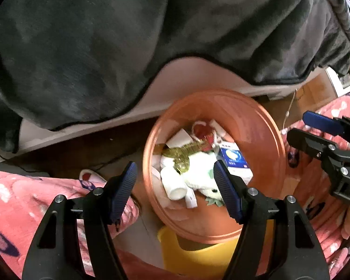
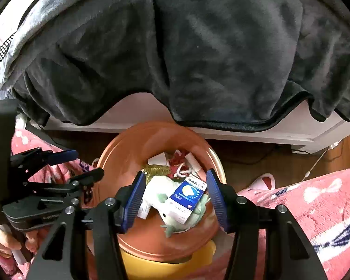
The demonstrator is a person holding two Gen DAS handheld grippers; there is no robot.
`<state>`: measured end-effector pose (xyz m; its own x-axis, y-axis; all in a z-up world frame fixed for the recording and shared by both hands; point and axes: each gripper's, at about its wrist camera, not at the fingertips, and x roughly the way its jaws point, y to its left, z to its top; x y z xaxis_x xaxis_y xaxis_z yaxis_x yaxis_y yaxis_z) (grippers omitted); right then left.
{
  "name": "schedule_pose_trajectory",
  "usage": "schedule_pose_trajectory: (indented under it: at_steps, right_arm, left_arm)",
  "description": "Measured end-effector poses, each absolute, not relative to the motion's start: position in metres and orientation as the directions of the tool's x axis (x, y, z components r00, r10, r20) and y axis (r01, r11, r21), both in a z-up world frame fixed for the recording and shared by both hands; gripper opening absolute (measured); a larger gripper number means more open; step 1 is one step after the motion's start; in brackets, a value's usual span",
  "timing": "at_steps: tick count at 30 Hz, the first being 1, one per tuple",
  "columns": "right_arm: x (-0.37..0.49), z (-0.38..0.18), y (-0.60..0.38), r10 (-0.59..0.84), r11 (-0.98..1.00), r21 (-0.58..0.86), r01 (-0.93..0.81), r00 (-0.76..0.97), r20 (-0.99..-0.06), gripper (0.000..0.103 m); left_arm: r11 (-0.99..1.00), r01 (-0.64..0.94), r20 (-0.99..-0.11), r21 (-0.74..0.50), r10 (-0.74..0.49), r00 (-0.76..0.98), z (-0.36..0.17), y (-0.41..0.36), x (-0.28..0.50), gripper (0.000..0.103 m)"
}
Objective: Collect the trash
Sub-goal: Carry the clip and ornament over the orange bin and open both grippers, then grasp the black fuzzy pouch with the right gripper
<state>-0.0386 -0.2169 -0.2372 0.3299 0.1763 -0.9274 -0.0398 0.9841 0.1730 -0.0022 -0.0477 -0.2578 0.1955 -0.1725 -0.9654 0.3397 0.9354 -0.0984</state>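
Orange plastic is what fills both wrist views: the bin (image 1: 212, 158) stands on the floor (image 1: 81, 147) just in front of the bed (image 1: 151, 88), with a grey blanket (image 1: 105, 46) hanging over the bed's edge above it. I hold the left gripper (image 1: 175, 186) over the bin's near left rim, its jaws apart and nothing between the pads. The right gripper (image 2: 173, 199) hangs over the bin's middle, jaws likewise apart, the pads clear of everything below. The trash lies inside the bin: a blue and white carton (image 2: 187, 198) on top of a white soft toy (image 2: 170, 212), white paper cups (image 1: 172, 182), a gold wrapper (image 1: 179, 156) and a red scrap (image 1: 203, 130) further back. I judge the step in hand to be a drop into the bin, with both tools released and empty. A yellow tub (image 1: 198, 256) sits under the bin's near side; what bears on what there I cannot tell. To finish well I would lift both tools straight up before swinging away, so neither pad catches the rim or tips the bin. The carton lies loose on the heap and could slide, so nothing should brush it. The person's pink trouser legs (image 2: 315, 198) flank the bin closely on both sides, and a slipper (image 2: 264, 182) lies near; I would keep the exit path vertical and then outward.
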Motion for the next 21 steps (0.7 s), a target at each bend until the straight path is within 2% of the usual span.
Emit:
schedule_pose_trajectory:
  at_steps: [6,10,12,16,18,20,21]
  right_arm:
    - [-0.042,-0.224,-0.219,0.166,0.986,0.164,-0.037,0.367,-0.915,0.055]
    - [-0.045,-0.190,-0.217,0.169,0.986,0.156,-0.067,0.439,-0.882,0.055]
    - [-0.044,-0.163,-0.216,0.185,0.983,0.163,-0.089,0.494,-0.849,0.059]
    - [-0.029,-0.092,-0.214,0.187,0.982,0.135,-0.129,0.655,-0.733,0.073]
    - [-0.014,-0.066,-0.213,0.182,0.983,0.117,-0.139,0.706,-0.684,0.079]
    - [0.010,-0.041,-0.213,0.190,0.982,0.115,-0.151,0.747,-0.637,0.089]
    - [0.023,-0.032,-0.213,0.185,0.983,0.114,-0.146,0.761,-0.622,0.090]
  left_arm:
    - [0.950,0.308,-0.929,-0.050,-0.157,0.334,-0.226,-0.040,-0.008,0.067]
    - [0.959,0.279,-0.890,-0.047,-0.167,0.424,-0.190,-0.028,-0.010,0.067]
    - [0.965,0.256,-0.856,-0.051,-0.175,0.486,-0.165,-0.021,-0.010,0.067]
    - [0.975,0.217,-0.759,-0.057,-0.183,0.625,-0.111,-0.006,-0.012,0.086]
    - [0.977,0.205,-0.712,-0.054,-0.182,0.678,-0.088,0.000,-0.010,0.092]
    - [0.980,0.193,-0.672,-0.045,-0.172,0.720,-0.072,0.007,-0.010,0.092]
    - [0.981,0.189,-0.661,-0.043,-0.169,0.731,-0.068,0.009,-0.010,0.092]
